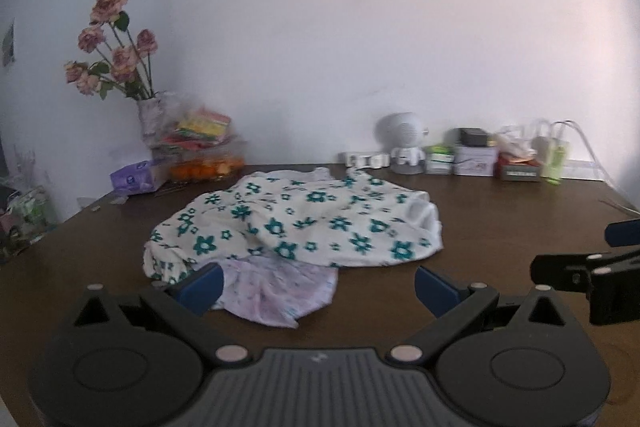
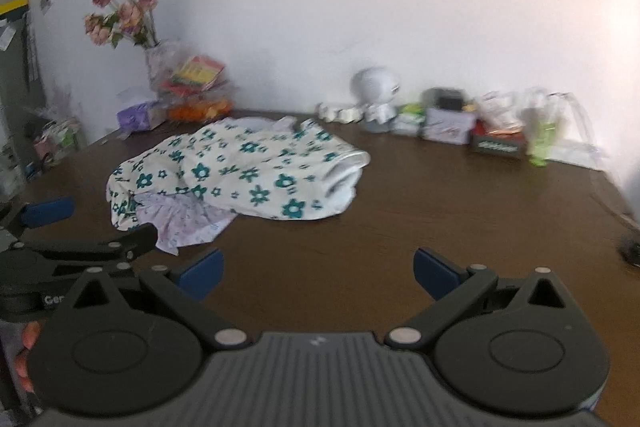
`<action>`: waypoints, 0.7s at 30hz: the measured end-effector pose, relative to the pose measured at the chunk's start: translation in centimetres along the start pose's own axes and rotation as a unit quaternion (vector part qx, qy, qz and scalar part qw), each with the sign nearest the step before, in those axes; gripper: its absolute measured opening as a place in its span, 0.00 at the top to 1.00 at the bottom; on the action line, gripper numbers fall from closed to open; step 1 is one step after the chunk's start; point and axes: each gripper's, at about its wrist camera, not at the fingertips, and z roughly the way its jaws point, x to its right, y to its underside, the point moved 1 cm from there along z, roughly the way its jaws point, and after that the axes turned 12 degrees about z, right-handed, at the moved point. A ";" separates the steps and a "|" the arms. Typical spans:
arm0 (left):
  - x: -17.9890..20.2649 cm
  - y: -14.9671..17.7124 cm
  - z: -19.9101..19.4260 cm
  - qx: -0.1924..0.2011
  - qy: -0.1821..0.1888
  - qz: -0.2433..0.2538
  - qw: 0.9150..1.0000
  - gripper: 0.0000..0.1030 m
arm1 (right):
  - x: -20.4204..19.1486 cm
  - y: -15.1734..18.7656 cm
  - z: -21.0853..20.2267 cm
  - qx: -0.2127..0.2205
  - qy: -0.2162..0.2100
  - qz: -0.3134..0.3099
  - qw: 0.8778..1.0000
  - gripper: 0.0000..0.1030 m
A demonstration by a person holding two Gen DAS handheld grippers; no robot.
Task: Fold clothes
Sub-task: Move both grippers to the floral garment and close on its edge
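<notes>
A white garment with teal flowers (image 1: 296,223) (image 2: 248,171) lies crumpled in the middle of the dark wooden table (image 1: 500,227) (image 2: 440,207). Under its near edge a pale lilac garment (image 1: 276,295) (image 2: 184,223) sticks out. My left gripper (image 1: 318,289) is open, its blue pads standing either side of the lilac cloth's near edge without gripping it. Low over bare wood to the right of the clothes, my right gripper (image 2: 318,273) is open and holds nothing. Each gripper shows at the edge of the other's view.
Along the wall stand a vase of pink flowers (image 1: 148,115), snack packets over a tub of oranges (image 1: 204,167), a purple tissue pack (image 1: 136,179), a white robot figure (image 1: 404,143) and several small boxes (image 1: 476,155). A hand (image 2: 26,347) shows at lower left.
</notes>
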 end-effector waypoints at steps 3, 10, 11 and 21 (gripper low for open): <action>-1.4 -0.5 2.5 -0.013 -0.012 0.000 1.000 0.01 | -0.8 -1.8 3.4 -0.017 -0.017 -0.012 1.000 0.00; -5.7 -0.5 9.0 -0.037 -0.058 -0.025 0.997 0.01 | -2.2 -4.5 11.3 -0.041 -0.027 -0.043 0.998 0.00; -6.4 -0.5 9.8 -0.041 -0.067 -0.027 0.997 0.01 | -2.4 -4.8 12.5 -0.046 -0.025 -0.046 0.998 0.00; -12.7 0.4 20.1 -0.115 -0.098 0.001 0.989 0.04 | -3.0 -6.2 24.1 -0.105 0.005 -0.084 0.991 0.00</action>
